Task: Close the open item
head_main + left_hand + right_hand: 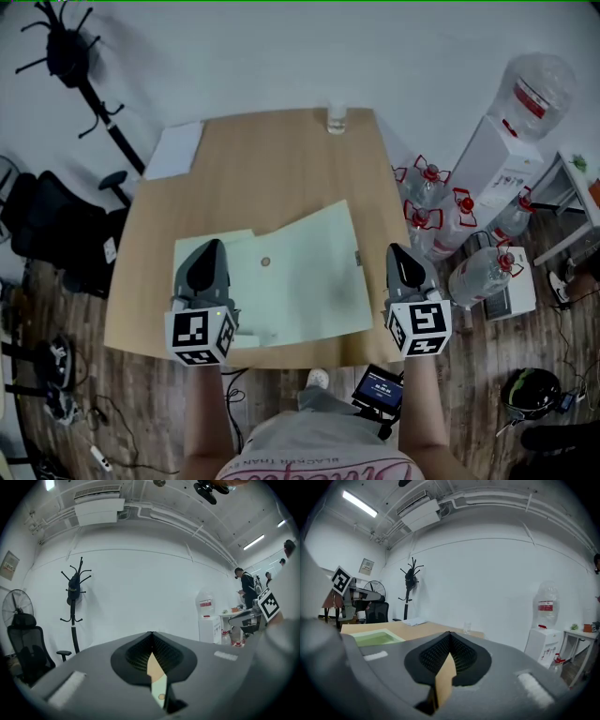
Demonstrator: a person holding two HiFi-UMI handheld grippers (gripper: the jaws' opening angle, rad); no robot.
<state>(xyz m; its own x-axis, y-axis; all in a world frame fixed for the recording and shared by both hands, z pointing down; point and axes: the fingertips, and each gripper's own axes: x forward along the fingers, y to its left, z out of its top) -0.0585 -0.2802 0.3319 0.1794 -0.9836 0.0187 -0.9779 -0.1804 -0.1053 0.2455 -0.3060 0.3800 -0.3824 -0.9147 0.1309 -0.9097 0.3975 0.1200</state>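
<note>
— Although nothing is carried, how are the jaws held?

— Both pairs are pressed together at the tips. On the left gripper [212, 247] a narrow slit is left lower down. Through it a strip of the wooden table [272, 155] and of the pale green folder [300, 281] with its round snap [265, 262] can be glimpsed, and nothing is pinched. The right gripper [400, 251] is likewise closed on nothing, and only bare table is shown through its slit.

— Where is the folder to be found?

— It is laid flat and open on the near half of the table, with one leaf spread toward the left. The left gripper is held over that near left leaf, though contact cannot be confirmed. The right gripper is kept just off the folder's right edge, at the table's right side.

— Why might they be placed so?

— The folder appears to be bracketed for closing, which is judged not yet begun. The left leaf could be lifted and swung over while the right side is steadied. For a thin leaf, either the jaws would have to be parted or the closed tips slid underneath.

— Is anything in the way?

— No. A glass [337, 118] at the far edge and white papers [174, 150] at the far left corner are well apart from the folder.
</note>
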